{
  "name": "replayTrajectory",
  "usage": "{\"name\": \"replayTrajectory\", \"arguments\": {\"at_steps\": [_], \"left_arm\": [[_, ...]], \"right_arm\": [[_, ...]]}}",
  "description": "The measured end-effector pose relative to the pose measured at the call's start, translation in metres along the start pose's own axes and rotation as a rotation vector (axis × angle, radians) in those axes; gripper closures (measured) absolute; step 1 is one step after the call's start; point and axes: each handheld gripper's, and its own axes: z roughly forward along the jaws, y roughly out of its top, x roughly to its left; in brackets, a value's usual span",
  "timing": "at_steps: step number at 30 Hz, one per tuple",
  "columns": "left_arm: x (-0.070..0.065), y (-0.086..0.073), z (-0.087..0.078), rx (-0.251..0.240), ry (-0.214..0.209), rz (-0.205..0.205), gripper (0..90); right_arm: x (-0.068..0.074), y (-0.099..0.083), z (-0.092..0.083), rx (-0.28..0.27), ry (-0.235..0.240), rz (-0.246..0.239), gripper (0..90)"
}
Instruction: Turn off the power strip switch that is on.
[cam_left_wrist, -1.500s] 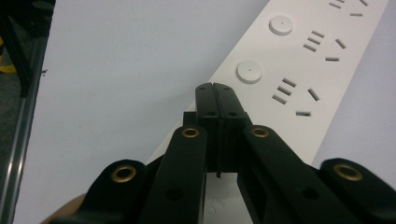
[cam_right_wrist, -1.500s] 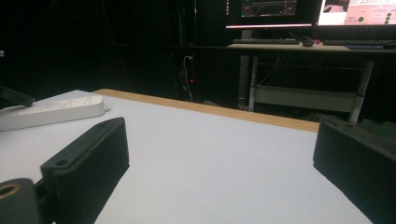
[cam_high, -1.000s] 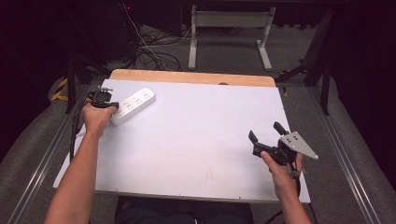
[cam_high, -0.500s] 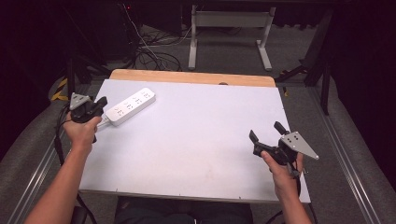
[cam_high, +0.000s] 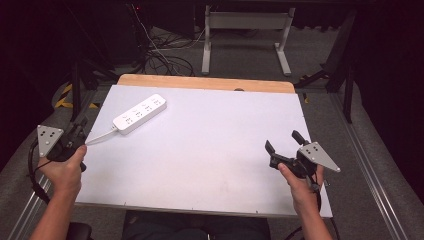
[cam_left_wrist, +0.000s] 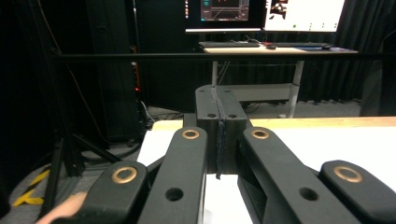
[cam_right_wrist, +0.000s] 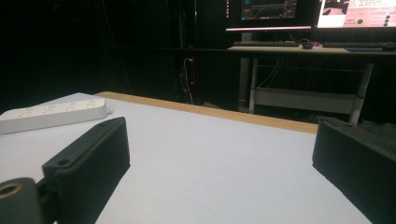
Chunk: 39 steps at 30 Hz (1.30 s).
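Observation:
A white power strip (cam_high: 140, 114) lies on the white table (cam_high: 215, 125) at its far left, and its thin white cable (cam_high: 100, 136) runs toward the left edge. My left gripper (cam_high: 80, 126) hovers at that edge just past the cable's end, held in a hand. In the left gripper view its jaws (cam_left_wrist: 219, 112) are pressed together with nothing visible between them. My right gripper (cam_high: 282, 141) is held low over the near right part of the table, its jaws wide apart and empty. The right gripper view (cam_right_wrist: 219, 154) shows the power strip (cam_right_wrist: 51, 114) far off to the left.
A wooden strip (cam_high: 205, 82) borders the table's far edge. Beyond it on the floor stand a metal desk frame (cam_high: 245, 40) and tangled cables (cam_high: 160, 57). Monitors on a desk (cam_left_wrist: 280, 46) stand in the dark background.
My left gripper has drawn back from beside the power strip to the table's left edge. The power strip and the right gripper have stayed where they were.

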Motion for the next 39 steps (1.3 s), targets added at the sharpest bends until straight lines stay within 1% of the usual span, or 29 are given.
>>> {"name": "replayTrajectory", "arguments": {"at_steps": [3, 4, 6, 7, 8, 9, 10, 12, 13, 14, 15, 16, 17, 20, 22, 24, 28, 34, 35, 39], "left_arm": [[-0.002, 0.000, 0.001, 0.002, -0.003, 0.004, 89.6], [-0.004, 0.000, 0.002, 0.008, -0.006, 0.019, 88.8], [-0.006, -0.001, 0.002, 0.011, -0.013, 0.028, 87.5], [-0.007, 0.000, 0.002, 0.012, -0.020, 0.037, 86.0], [-0.007, 0.000, 0.002, 0.012, -0.020, 0.037, 83.1], [-0.009, 0.000, 0.003, 0.017, -0.027, 0.035, 76.6], [-0.010, 0.001, 0.004, 0.026, -0.027, 0.028, 65.0], [-0.012, 0.001, 0.004, 0.049, -0.047, 0.057, 35.3], [-0.013, 0.001, 0.004, 0.063, -0.054, 0.069, 24.6], [-0.014, 0.001, 0.005, 0.068, -0.055, 0.066, 19.2], [-0.015, 0.001, 0.005, 0.071, -0.056, 0.063, 16.7], [-0.016, 0.001, 0.005, 0.072, -0.053, 0.064, 15.0], [-0.016, 0.001, 0.005, 0.071, -0.059, 0.063, 13.4], [-0.015, 0.001, 0.005, 0.075, -0.064, 0.066, 12.2], [-0.013, 0.000, 0.005, 0.077, -0.072, 0.061, 10.2], [-0.012, 0.000, 0.004, 0.076, -0.069, 0.060, 9.4], [-0.011, 0.000, 0.003, 0.075, -0.069, 0.060, 4.4], [-0.010, 0.000, 0.003, 0.078, -0.079, 0.055, 2.9], [-0.009, 0.000, 0.003, 0.078, -0.081, 0.053, 0.0], [-0.010, -0.001, 0.004, 0.079, -0.088, 0.054, 0.4]], "right_arm": [[-0.001, 0.000, 0.000, 0.001, 0.000, -0.002, 4.2], [-0.001, 0.000, 0.000, 0.001, -0.001, 0.000, 4.2], [-0.001, -0.001, 0.000, 0.001, -0.001, -0.002, 4.2], [-0.001, 0.000, 0.000, 0.000, -0.001, -0.002, 4.2], [-0.001, 0.000, 0.000, 0.000, -0.001, -0.003, 4.2], [-0.001, 0.000, 0.000, 0.001, -0.002, -0.003, 4.2], [0.000, 0.000, 0.000, 0.001, -0.001, -0.002, 4.2], [0.000, 0.000, 0.000, -0.001, 0.000, -0.002, 4.2], [0.000, 0.000, 0.000, -0.003, 0.000, -0.004, 4.2], [0.000, 0.000, -0.001, -0.003, -0.002, -0.005, 4.2], [0.000, 0.000, 0.000, -0.003, -0.002, -0.005, 4.2], [0.000, 0.000, 0.000, -0.002, 0.000, -0.003, 4.2], [0.000, 0.000, 0.000, -0.001, 0.000, -0.002, 4.2], [0.000, 0.000, 0.000, -0.001, 0.000, -0.004, 4.2], [0.000, 0.000, 0.000, -0.002, -0.002, -0.003, 4.2], [0.000, 0.000, 0.000, -0.002, -0.002, -0.003, 4.2], [0.001, 0.001, 0.000, -0.001, 0.001, -0.005, 4.2], [0.000, 0.000, -0.001, -0.002, -0.003, -0.003, 4.2], [0.000, 0.000, -0.001, -0.005, -0.003, -0.004, 4.2], [0.000, 0.001, -0.001, -0.004, -0.005, -0.001, 4.1]]}}
